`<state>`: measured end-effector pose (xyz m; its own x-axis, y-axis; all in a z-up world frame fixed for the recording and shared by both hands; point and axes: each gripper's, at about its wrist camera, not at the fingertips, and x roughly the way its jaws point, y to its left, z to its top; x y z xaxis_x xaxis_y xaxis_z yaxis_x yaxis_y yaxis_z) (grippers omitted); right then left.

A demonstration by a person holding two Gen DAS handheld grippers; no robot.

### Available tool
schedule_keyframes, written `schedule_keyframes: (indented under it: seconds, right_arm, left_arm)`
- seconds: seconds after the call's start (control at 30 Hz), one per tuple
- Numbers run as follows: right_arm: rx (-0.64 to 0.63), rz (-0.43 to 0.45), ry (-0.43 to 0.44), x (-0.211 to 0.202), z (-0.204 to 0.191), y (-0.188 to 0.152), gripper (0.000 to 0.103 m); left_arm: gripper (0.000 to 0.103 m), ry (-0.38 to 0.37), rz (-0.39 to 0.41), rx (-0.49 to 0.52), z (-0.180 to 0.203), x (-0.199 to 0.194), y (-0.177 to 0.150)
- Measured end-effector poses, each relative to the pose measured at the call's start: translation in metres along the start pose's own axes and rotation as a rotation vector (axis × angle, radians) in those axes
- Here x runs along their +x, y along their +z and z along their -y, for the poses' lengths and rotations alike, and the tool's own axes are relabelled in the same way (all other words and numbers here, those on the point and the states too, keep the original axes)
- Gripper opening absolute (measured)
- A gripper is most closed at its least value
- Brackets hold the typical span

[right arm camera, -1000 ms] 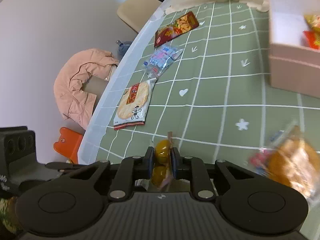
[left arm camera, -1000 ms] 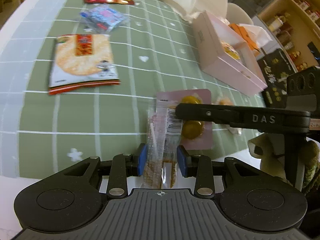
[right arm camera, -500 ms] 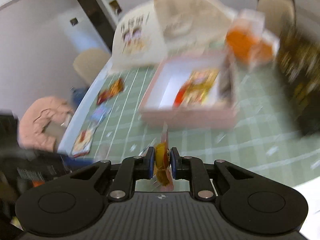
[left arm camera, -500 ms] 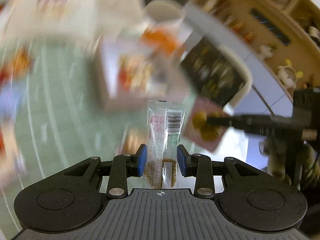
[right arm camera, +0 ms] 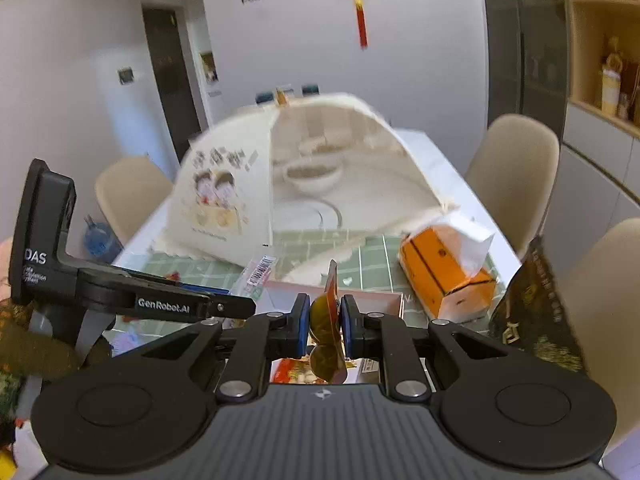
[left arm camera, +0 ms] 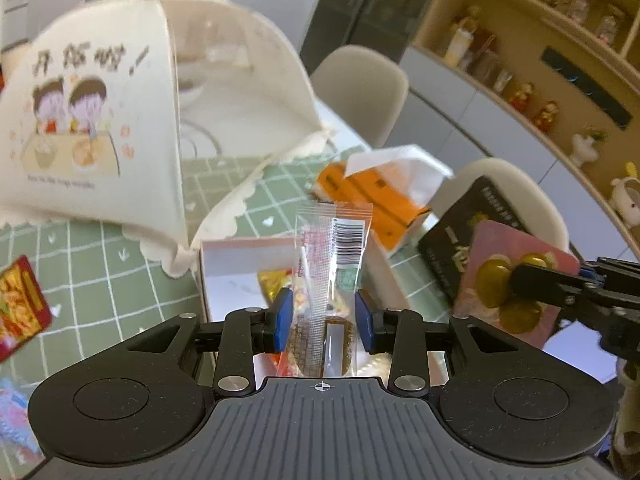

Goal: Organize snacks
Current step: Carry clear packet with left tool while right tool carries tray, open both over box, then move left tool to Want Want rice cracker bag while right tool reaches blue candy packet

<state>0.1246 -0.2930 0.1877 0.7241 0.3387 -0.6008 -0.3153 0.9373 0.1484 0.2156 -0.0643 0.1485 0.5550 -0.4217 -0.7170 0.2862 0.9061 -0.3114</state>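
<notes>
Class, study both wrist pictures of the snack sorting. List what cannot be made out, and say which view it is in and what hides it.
- Pink cardboard box, left wrist view: the clear-wrapped snack bar and left gripper cover most of its contents.
- Same box, right wrist view: the right gripper and its pink packet of golden sweets cover the inside.
- Red snack bag, left wrist view: cut off by the edge, blurred.

The red snack bag runs off the left edge. The pink box is mostly hidden behind the right gripper; its contents blur.
</notes>
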Motion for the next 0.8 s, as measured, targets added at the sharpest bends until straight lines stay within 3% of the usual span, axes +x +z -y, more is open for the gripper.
schedule_keyframes:
  seconds: [0.17,0.3,0.5,0.6,0.73,0.8]
  right_arm:
    - [0.051,-0.07,0.036,0.048,0.007,-0.005,0.017]
    - [0.027,-0.085,0.021,0.062,0.003,-0.008,0.033]
    - [-0.053,-0.093,-0.007,0.066,-0.012,-0.021,0.041]
    - [-0.1,-0.106,-0.015,0.063,-0.022,-0.037,0.045]
    - [-0.188,-0.122,-0.031,0.055,-0.044,-0.063,0.045]
    - [-0.218,-0.135,-0.008,0.049,-0.059,-0.077,0.045]
  left_arm:
    - [0.045,0.0,0.017,0.022,-0.013,0.01,0.001]
    - [0.045,-0.019,0.037,0.019,-0.031,-0.002,0.001]
    - [0.045,0.032,0.081,-0.054,-0.083,-0.03,-0.004]
    - [0.045,0.124,0.105,-0.119,-0.123,-0.042,-0.004]
    - [0.045,0.337,0.133,-0.22,-0.202,-0.051,-0.006]
    - [0.043,0.428,0.11,-0.291,-0.241,-0.052,-0.014]
